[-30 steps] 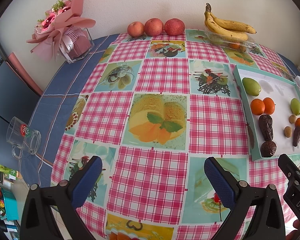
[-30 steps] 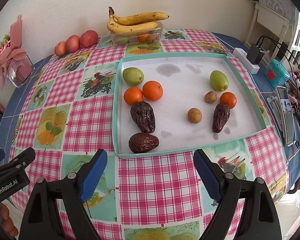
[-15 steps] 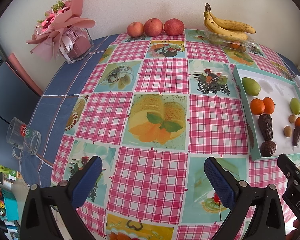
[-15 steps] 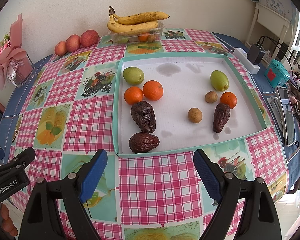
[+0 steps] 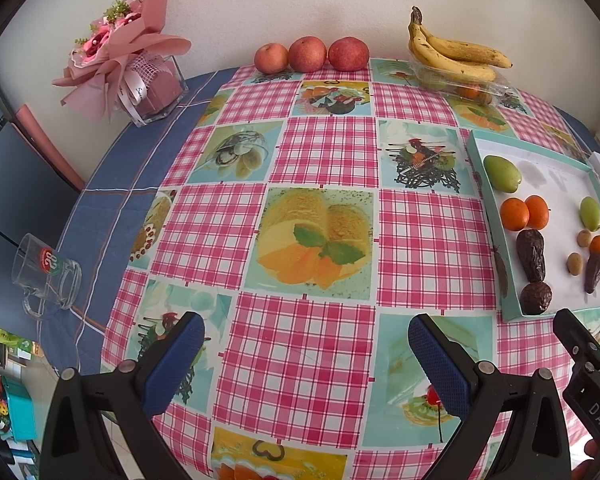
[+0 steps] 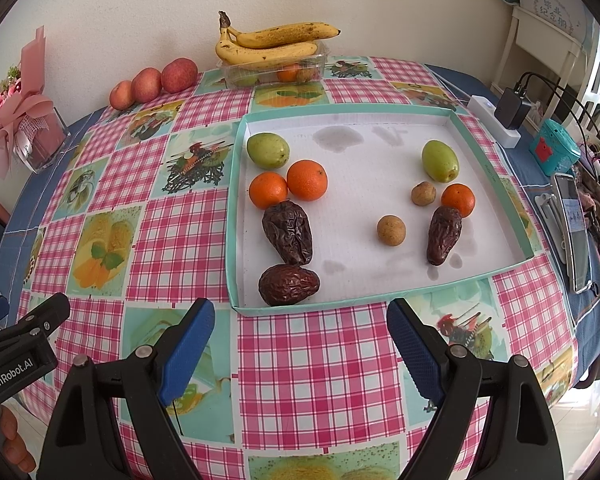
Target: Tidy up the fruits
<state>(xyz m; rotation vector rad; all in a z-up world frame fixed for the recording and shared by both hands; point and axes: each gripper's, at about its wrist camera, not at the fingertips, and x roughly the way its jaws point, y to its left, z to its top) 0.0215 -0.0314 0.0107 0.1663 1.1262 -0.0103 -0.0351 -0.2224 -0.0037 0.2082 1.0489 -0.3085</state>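
Currently, both the left gripper (image 5: 300,356) and the right gripper (image 6: 300,340) are held spread wide and empty above the checked tablecloth (image 6: 312,368). Fruit is grouped inside the tray (image 6: 340,302): at its left, a green fruit (image 6: 268,150), two oranges (image 6: 288,184) and two dates (image 6: 288,254); at its right, the remaining fruit is scattered.

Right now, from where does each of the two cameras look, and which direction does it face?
Left wrist: sits on the left gripper, low at the table's near edge, facing the checked tablecloth and wall; its open blue fingers show, with the right gripper's tip.
Right wrist: sits on the right gripper, facing the fruit tray; open fingers, and the left gripper's tip, show.
Shared: tray, bananas, three apples.
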